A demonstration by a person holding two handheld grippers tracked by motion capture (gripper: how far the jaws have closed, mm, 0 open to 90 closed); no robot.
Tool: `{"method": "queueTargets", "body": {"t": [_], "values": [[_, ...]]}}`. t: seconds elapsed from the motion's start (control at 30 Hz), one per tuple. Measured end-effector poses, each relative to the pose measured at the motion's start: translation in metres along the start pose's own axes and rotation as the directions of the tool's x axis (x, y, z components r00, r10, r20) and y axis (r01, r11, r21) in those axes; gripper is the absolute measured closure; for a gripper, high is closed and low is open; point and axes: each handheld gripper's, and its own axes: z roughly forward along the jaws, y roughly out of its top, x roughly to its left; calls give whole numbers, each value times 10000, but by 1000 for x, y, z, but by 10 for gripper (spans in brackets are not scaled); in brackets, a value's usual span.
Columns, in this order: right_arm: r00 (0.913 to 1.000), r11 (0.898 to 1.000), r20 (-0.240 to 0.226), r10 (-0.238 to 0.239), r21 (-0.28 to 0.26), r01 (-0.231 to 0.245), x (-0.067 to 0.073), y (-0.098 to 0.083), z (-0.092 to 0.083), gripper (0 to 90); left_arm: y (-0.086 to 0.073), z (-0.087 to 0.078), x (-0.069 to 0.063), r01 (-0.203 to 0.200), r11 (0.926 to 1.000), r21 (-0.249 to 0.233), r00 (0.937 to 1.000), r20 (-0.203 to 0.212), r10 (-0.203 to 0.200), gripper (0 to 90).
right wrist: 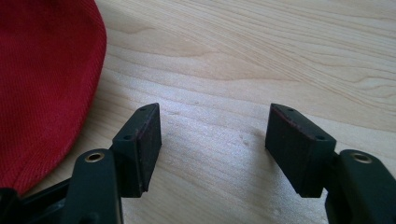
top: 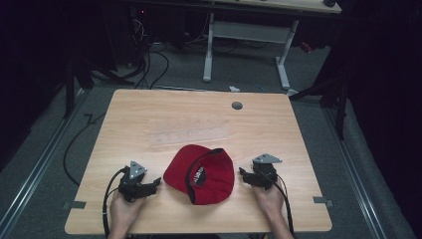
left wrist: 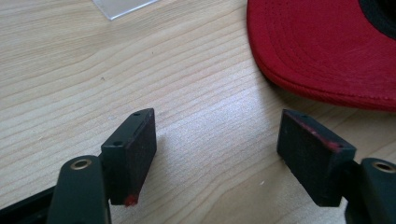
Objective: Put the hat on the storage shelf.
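1. So, far left first: the left claw [top: 155, 182] sits on the bench [top: 149, 109] with its jaws spread wide and nothing but bare wood between them. In the left gripper view the cap's [left wrist: 322, 51] red brim is ahead and off to the right, close by but not touching.
2. Middle: the cap [top: 201, 174] lies flat near the front edge of the bench, between both claws. Brim points up-left, crown down-right, so its long axis runs on a diagonal.
3. Right: the right claw [top: 243, 173] is also released, empty, jaws wide. In the right gripper view the red fabric is just left of its left jaw.
4. My read: both are near, but the right claw looks a touch closer to the crown edge, the left one faces the brim.
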Motion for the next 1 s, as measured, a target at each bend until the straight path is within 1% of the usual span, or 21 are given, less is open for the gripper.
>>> {"method": "queueTargets", "body": {"t": [0.77, 0.93, 0.97, 1.0], "values": [[10000, 10000, -8, 21, -6, -21, 0, 0, -1, 363, 0, 0, 0, -14, 10000, 13, 10000, -36, 14, 283], [9992, 9997, -310, 236, -52, -238, -1, -1, -5, 372, 0, 0, 0, -29, 10000, 41, 10000, -23, 29, 277], [9990, 9997, -403, 213, -144, -219, -1, -1, -7, 372, 0, 0, -1, -25, 10000, 38, 10000, -22, 25, 277], [9990, 9997, -403, 213, -144, -219, -1, -1, -7, 372, 0, 0, -1, -25, 10000, 38, 10000, -22, 25, 277]]}}
